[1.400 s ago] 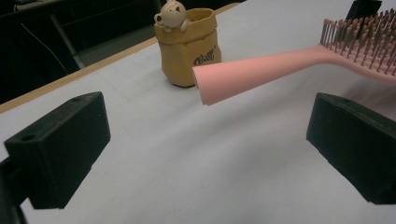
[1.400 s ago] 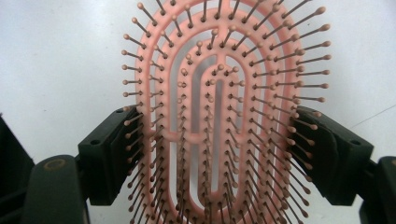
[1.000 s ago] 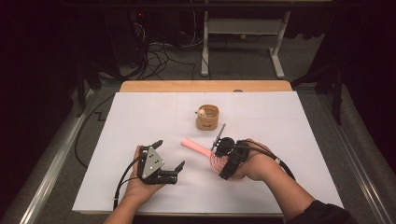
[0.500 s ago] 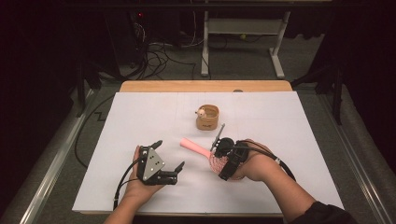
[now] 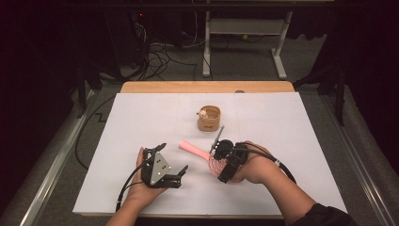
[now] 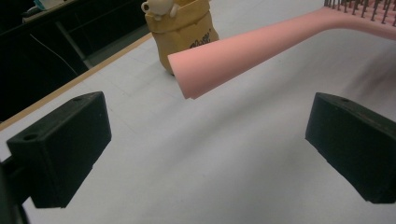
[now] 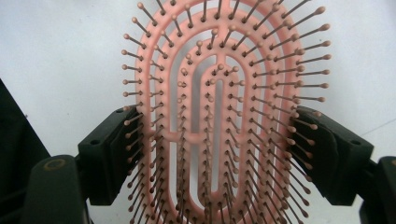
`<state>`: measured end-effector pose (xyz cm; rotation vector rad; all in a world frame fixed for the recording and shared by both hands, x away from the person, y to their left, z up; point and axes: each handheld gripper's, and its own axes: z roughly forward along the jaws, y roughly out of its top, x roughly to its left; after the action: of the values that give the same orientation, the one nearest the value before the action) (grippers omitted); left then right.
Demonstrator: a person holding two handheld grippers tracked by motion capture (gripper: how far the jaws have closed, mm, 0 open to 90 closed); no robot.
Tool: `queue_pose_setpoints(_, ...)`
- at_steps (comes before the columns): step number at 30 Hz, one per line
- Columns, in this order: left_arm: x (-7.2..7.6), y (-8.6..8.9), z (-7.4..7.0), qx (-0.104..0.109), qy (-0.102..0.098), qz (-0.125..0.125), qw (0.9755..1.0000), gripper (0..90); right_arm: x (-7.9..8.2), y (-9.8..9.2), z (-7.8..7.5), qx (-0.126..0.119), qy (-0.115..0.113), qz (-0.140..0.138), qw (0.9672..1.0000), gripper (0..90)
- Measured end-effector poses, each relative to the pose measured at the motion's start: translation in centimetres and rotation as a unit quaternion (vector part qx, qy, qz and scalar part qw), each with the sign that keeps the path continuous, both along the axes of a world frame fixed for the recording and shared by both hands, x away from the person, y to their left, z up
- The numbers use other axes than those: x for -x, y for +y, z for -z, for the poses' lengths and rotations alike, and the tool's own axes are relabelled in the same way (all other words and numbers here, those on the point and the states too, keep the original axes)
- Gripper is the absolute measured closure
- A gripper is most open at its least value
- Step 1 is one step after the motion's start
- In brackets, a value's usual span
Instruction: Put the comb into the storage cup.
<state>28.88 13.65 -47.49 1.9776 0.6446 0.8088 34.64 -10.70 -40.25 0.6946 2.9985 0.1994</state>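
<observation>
A pink hairbrush point(image 5: 194, 149) is lifted a little above the white table, its handle pointing left and away. My right gripper point(image 5: 217, 163) is shut on the brush's oval head point(image 7: 219, 93), and the bristles face its camera with a black pad point(image 7: 114, 151) pressed on each side. My left gripper point(image 5: 174, 157) rests in the person's left hand, just left of the handle's end. It is open, with nothing between its pads point(image 6: 60, 144). In the left gripper view the handle point(image 6: 243, 56) hangs ahead of and above the jaws, apart from them.
A small tan paper-style bag point(image 5: 209, 118) with a little bear figure at its rim stands upright at the middle of the white sheet point(image 5: 291, 127), beyond the brush; it is also in the left gripper view point(image 6: 183, 35). The wooden table edge point(image 5: 207, 87) lies behind it.
</observation>
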Motion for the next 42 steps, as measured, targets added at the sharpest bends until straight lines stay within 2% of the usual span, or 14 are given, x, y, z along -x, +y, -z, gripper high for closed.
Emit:
queue_pose_setpoints(18,0.0,0.0,0.0,-0.004,-0.003,0.0,1.0,1.0,0.4,1.4,-0.1,0.005,0.001,-0.014,0.9999,20.6)
queue_pose_setpoints(22,0.0,0.0,0.1,-0.011,-0.003,0.001,0.9999,1.0,0.2,1.5,0.1,-0.001,-0.001,-0.014,0.9999,20.7)
queue_pose_setpoints(29,0.2,-0.3,0.1,-0.016,-0.011,0.002,0.9998,1.1,0.6,2.0,0.1,0.006,0.004,-0.018,0.9998,20.6)
queue_pose_setpoints(30,0.2,-0.4,0.2,-0.025,-0.015,0.003,0.9996,1.2,0.6,2.1,0.1,0.004,0.004,-0.021,0.9998,20.7)
queue_pose_setpoints(32,0.2,-0.5,0.2,-0.031,-0.015,0.004,0.9994,1.2,0.5,2.2,0.2,0.004,0.004,-0.022,0.9998,20.6)
queue_pose_setpoints(42,0.3,-0.6,0.3,-0.04,-0.018,0.005,0.999,1.4,0.5,2.9,0.6,0.009,0.006,-0.026,0.9996,20.6)
